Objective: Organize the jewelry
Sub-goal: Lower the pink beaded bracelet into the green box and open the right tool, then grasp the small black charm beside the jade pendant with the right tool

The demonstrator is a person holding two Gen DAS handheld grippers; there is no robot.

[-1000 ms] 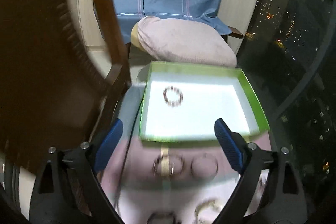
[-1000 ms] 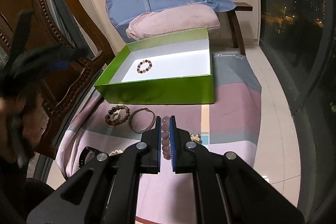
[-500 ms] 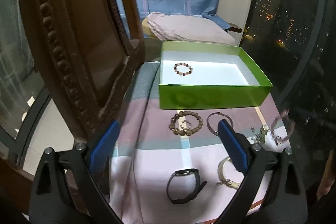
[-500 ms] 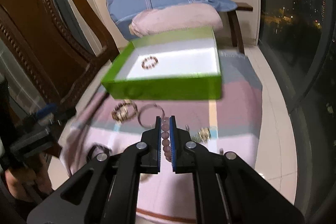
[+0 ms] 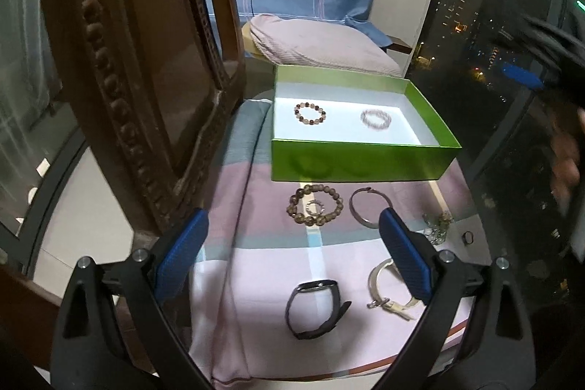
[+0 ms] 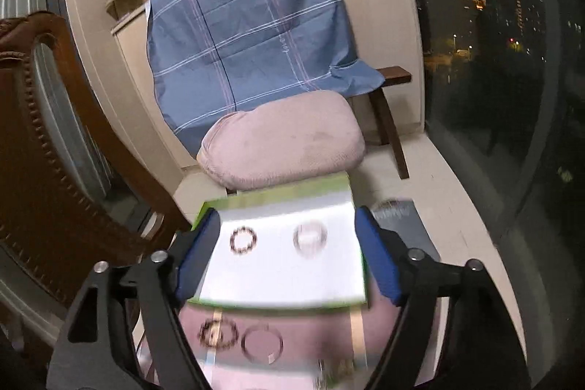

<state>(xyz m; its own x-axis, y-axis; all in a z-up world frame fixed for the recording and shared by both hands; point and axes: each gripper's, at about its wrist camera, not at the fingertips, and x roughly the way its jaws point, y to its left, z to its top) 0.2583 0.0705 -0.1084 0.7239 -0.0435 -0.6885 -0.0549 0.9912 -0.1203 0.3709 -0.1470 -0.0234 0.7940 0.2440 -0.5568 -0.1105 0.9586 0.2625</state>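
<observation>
Green box (image 5: 351, 163) w/ two bracelets; right gripper (image 6: 289, 258) opening, empty.

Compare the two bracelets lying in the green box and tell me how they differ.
The dark-beaded bracelet lies toward the left of the green box; the pale bracelet lies to its right. The dark-beaded bracelet mixes brown and light beads, while the pale bracelet looks uniformly pinkish-white and translucent. Both lie flat on the white floor, apart from each other, as closed rings of similar size.
</observation>
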